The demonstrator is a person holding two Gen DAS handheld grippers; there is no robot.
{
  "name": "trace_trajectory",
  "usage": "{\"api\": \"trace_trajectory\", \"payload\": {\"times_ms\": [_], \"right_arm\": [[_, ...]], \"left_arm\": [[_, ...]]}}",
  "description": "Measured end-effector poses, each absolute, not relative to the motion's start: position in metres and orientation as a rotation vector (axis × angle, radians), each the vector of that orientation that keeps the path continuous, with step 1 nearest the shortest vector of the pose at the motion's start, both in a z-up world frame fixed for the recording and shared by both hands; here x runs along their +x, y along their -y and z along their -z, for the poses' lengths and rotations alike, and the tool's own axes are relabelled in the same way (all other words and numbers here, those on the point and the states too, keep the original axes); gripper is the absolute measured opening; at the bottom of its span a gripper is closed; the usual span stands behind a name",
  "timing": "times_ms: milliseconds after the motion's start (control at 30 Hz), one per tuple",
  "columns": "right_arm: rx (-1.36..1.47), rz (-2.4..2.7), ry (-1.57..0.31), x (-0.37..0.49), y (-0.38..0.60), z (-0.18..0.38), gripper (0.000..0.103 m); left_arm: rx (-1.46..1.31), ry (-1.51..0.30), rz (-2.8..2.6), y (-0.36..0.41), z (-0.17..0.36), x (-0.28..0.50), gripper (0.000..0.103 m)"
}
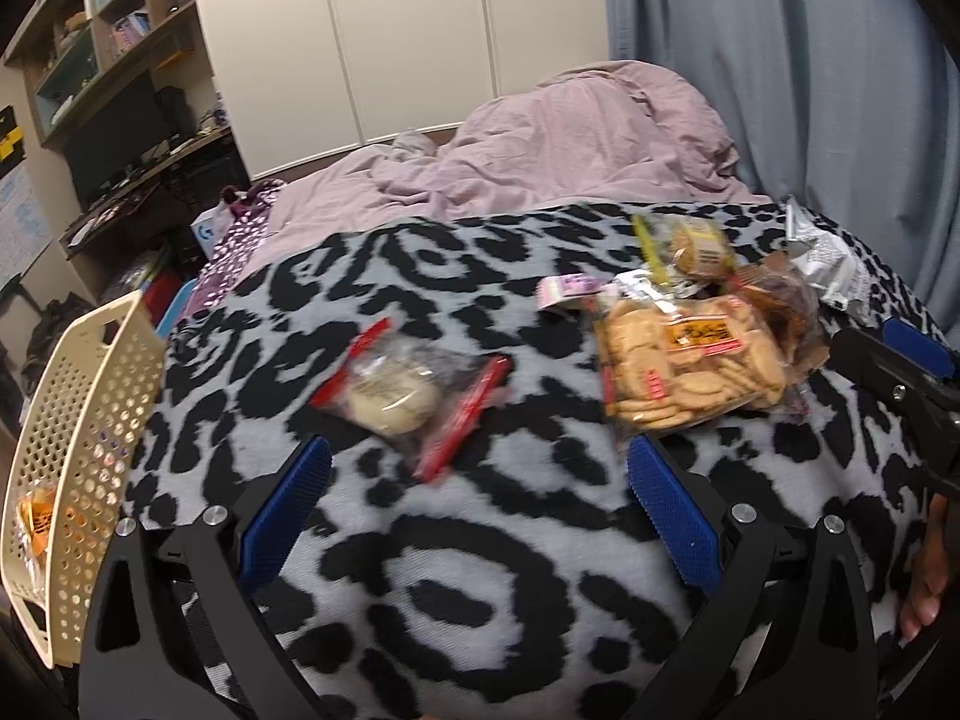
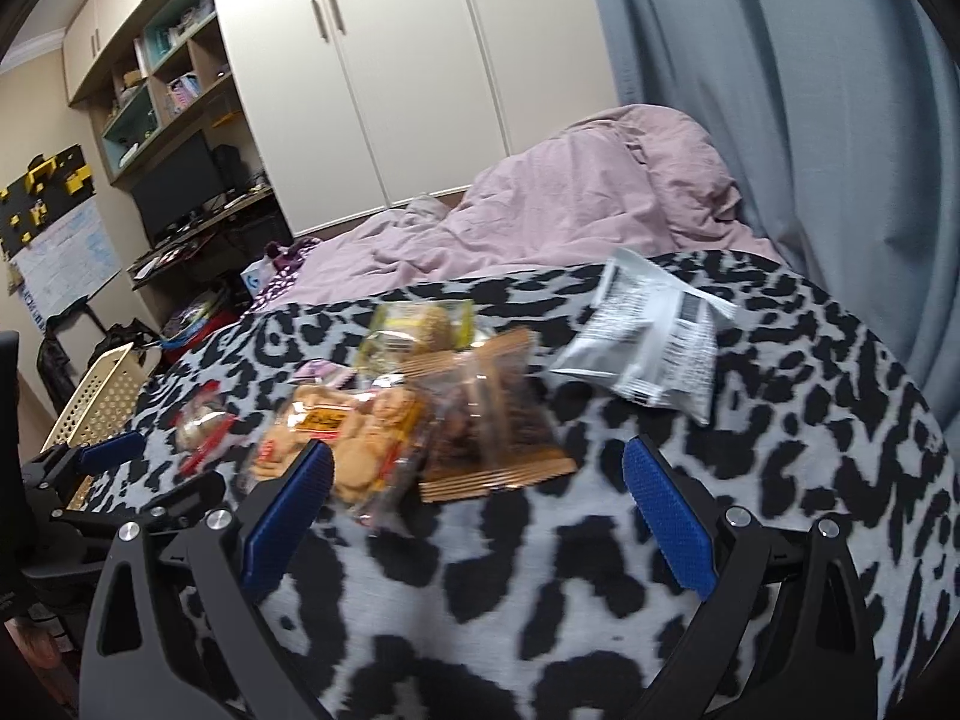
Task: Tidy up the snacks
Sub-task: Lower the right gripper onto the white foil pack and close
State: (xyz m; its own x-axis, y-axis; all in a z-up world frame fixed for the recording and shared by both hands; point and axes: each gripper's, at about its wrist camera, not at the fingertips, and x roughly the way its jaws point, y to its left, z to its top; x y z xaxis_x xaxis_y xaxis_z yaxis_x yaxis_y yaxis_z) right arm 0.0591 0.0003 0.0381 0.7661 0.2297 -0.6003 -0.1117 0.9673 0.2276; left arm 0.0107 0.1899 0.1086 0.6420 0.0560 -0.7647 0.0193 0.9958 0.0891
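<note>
Leopard-print blanket [image 1: 480, 570] on a bed carries snack packets: a red-edged bun packet [image 1: 408, 390] mid-blanket, a biscuit bag [image 1: 690, 366] with an unreadable orange label. Both claws, left claw [image 1: 480, 516] and right claw [image 2: 480, 516], gape wide, empty. Cream basket [image 1: 84, 450] at the blanket's left edge.

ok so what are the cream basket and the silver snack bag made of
The cream basket: rigid moulded plastic by the look, matte, with even rows of punched holes and a cut-out handle. The silver snack bag: probably metallised foil film, since it shines and holds sharp creases; its printed side is white with black text.
</note>
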Motion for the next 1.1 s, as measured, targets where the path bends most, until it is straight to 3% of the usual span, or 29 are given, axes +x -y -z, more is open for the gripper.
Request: {"api": "trace_trajectory", "payload": {"times_ms": [400,1100], "right_arm": [[0.160,-0.083,-0.727,0.085,0.042,-0.040,0.096],[0.174,-0.034,-0.838,0.171,0.047,-0.028,0.096]], "left_arm": [[0.083,-0.886,0.003,-0.182,-0.107,0.030,0.101],[-0.004,-0.874,-0.078,-0.246,-0.114,0.040,0.101]]}}
